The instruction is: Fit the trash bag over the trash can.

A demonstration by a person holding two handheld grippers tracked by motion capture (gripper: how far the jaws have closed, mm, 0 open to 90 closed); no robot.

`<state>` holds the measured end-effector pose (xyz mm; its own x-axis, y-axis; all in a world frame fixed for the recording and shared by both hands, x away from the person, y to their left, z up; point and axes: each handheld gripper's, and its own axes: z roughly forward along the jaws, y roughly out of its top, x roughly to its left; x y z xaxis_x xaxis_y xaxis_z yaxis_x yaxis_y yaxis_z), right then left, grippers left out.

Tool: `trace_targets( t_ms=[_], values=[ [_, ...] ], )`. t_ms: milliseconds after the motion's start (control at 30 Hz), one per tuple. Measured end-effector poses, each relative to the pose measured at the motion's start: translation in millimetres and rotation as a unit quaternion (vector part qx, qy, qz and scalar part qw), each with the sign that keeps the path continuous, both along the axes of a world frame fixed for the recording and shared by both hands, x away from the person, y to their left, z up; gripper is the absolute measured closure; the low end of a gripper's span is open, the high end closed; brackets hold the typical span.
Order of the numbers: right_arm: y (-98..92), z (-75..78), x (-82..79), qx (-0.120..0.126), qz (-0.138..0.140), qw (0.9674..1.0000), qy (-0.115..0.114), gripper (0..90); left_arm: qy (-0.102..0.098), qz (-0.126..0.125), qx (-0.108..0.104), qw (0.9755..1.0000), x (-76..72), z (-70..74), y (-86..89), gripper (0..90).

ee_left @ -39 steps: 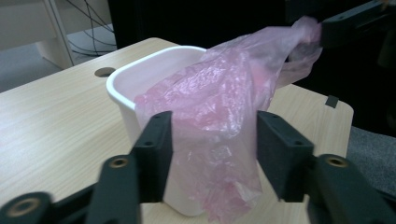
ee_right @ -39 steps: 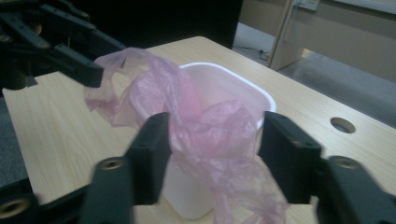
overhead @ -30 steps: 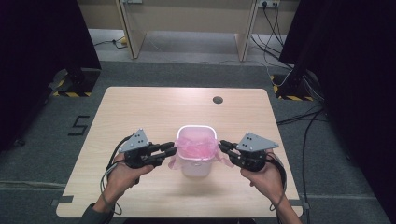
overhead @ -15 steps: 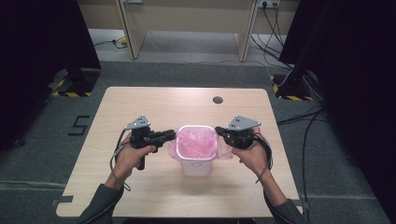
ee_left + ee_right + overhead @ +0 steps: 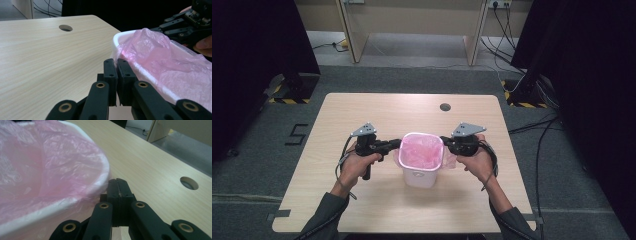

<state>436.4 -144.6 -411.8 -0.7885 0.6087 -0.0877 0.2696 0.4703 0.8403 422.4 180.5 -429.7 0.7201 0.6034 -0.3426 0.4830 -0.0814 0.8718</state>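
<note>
Pink plastic film, thin and crinkly, lines a small white bin (image 5: 421,175) that stands on the near half of a pale wooden table (image 5: 362,107), between the person's two hands. The pink bag (image 5: 422,152) is draped over the bin's rim, with loose folds hanging down outside on both sides. The left gripper (image 5: 391,145) has just been closing; in the left gripper view its jaws sit nearly together right at the rim, and a fold of film appears pinched between them, though this is hard to confirm. The right gripper (image 5: 446,143) has its jaws pressed fully together just beside the opposite rim, seemingly on the overhanging film. The bag looks very light, soft and slippery, likely to stretch or tear if tugged hard. The bin seems stiff but light and could tip or slide. The overhang below the rim looks like the best place to take hold, gripping both sides evenly.
</note>
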Motion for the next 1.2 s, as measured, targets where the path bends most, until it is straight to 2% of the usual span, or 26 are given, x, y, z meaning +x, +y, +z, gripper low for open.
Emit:
trace_targets(
  t_ms=[167,200,233,267,367,433,467,500,533,600,667,700,833,867,900,933,967,1067,1200],
  values=[
    [5.3,-10.0,3.4,-0.002,0.002,1.0000,0.008,90.0,0.018,0.002,0.006,0.9998,3.6,-9.9,-1.6,87.1],
    [5.2,-11.0,3.9,0.001,0.002,0.9999,0.010,90.0,0.025,-0.001,0.028,0.9993,3.4,-13.1,-3.3,87.2],
    [5.0,-12.0,4.1,-0.008,0.001,0.9999,0.013,90.0,0.025,-0.001,0.028,0.9993,3.4,-13.1,-3.3,87.3],
    [4.6,-13.6,4.2,-0.018,0.000,0.9998,0.012,90.0,0.032,-0.004,0.058,0.9978,1.7,-22.5,-6.7,87.3],
    [0.4,-20.1,4.5,-0.014,-0.004,0.9997,0.022,90.0,0.038,-0.012,0.041,0.9984,-2.8,-32.5,-7.1,86.9],
    [-2.7,-24.3,2.6,-0.010,-0.006,0.9996,0.026,88.7,0.036,-0.015,0.043,0.9983,-6.4,-35.5,-6.8,85.8],
    [-3.1,-25.3,2.1,-0.010,-0.008,0.9996,0.027,84.5,0.036,-0.015,0.043,0.9983,-6.4,-35.5,-6.8,84.8],
    [-4.2,-25.7,1.1,-0.008,-0.021,0.9993,0.031,77.6,0.032,-0.011,0.047,0.9983,-9.7,-34.3,-5.3,82.1],
    [-5.5,-24.8,0.6,-0.006,-0.026,0.9991,0.032,75.3,0.030,-0.010,0.046,0.9985,-11.8,-31.6,-3.9,80.5],
    [-9.9,-18.0,-2.6,0.008,-0.041,0.9985,0.035,63.3,0.026,-0.011,0.047,0.9985,-14.1,-26.9,-2.0,74.6],
    [-11.5,-14.6,-4.0,0.010,-0.048,0.9982,0.034,62.2,0.022,-0.011,0.051,0.9984,-15.5,-24.2,-1.0,69.5],
    [-16.4,-1.9,-8.8,0.015,-0.061,0.9977,0.026,56.3,0.018,-0.014,0.053,0.9983,-19.3,-20.1,0.4,67.5],
    [-21.7,16.4,-21.8,0.027,-0.073,0.9969,0.015,52.7,0.015,-0.018,0.067,0.9975,-28.5,-18.4,2.1,63.8],
    [-21.7,16.4,-21.8,0.027,-0.073,0.9969,0.015,52.7,0.015,-0.018,0.067,0.9975,-28.5,-18.4,2.1,63.3],
    [-22.5,19.7,-34.0,0.029,-0.072,0.9968,0.020,50.6,0.016,-0.018,0.067,0.9975,-31.5,-19.8,2.7,63.1],
    [-22.5,19.7,-34.0,0.029,-0.072,0.9968,0.020,50.6,0.018,-0.020,0.069,0.9973,-32.7,-20.6,2.9,63.1],
    [-22.4,17.3,-42.4,0.030,-0.070,0.9968,0.023,48.7,0.021,-0.021,0.072,0.9970,-36.0,-23.9,2.0,62.9],
    [-22.5,9.8,-51.7,0.029,-0.068,0.9967,0.034,48.3,0.024,-0.027,0.075,0.9966,-39.0,-27.6,-0.6,63.4],
    [-22.5,-3.5,-56.5,0.025,-0.070,0.9961,0.048,47.3,0.027,-0.040,0.079,0.9957,-43.6,-28.7,-4.4,62.4]
  ],
)
